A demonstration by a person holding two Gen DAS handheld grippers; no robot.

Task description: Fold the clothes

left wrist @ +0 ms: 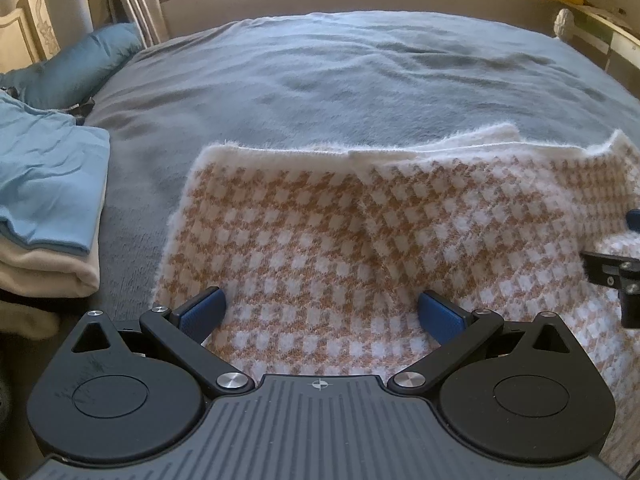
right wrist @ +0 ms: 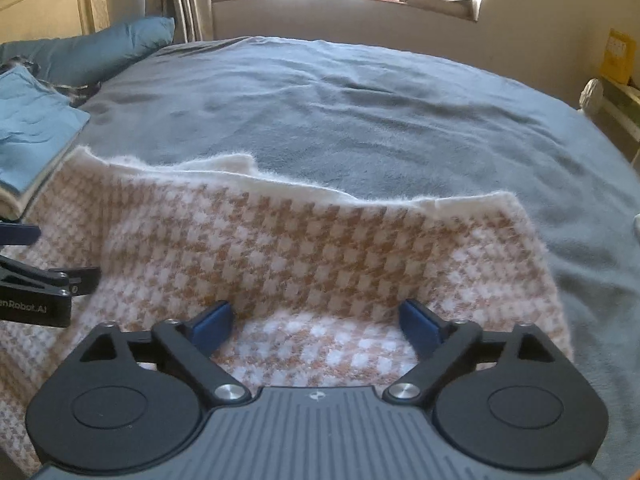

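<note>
Hand-held grippers, near field: the left hand-held gripper (left wrist: pixel 322 314) and the right hand-held gripper (right wrist: pixel 316 322) both hang over the near part of a houndstooth sweater (left wrist: pixel 320 232), each with its jaws spread wide and nothing clamped between the blue pads (left wrist: pixel 202 312). Knit shows in the gap of each, but neither pair of pads presses on it.

Middle field: the sweater lies flat on the bed (left wrist: pixel 340 76), directly ahead of and below both tools. Its long axis runs side to side across the two views; its white ribbed edge (right wrist: pixel 280 184) forms the far border, with a second layer peeking out behind it, which suggests a fold already laid. The left tool stands over the garment's left portion, the right tool over its right portion, so each is nearer its own end. A next fold would likely take one end across the other, along that long axis.

Far field: a stack of folded clothes (left wrist: pixel 48 208), blue on cream, sits at the left, just beside the sweater. A blue pillow (right wrist: pixel 100 44) lies beyond it. No containers are visible.
</note>
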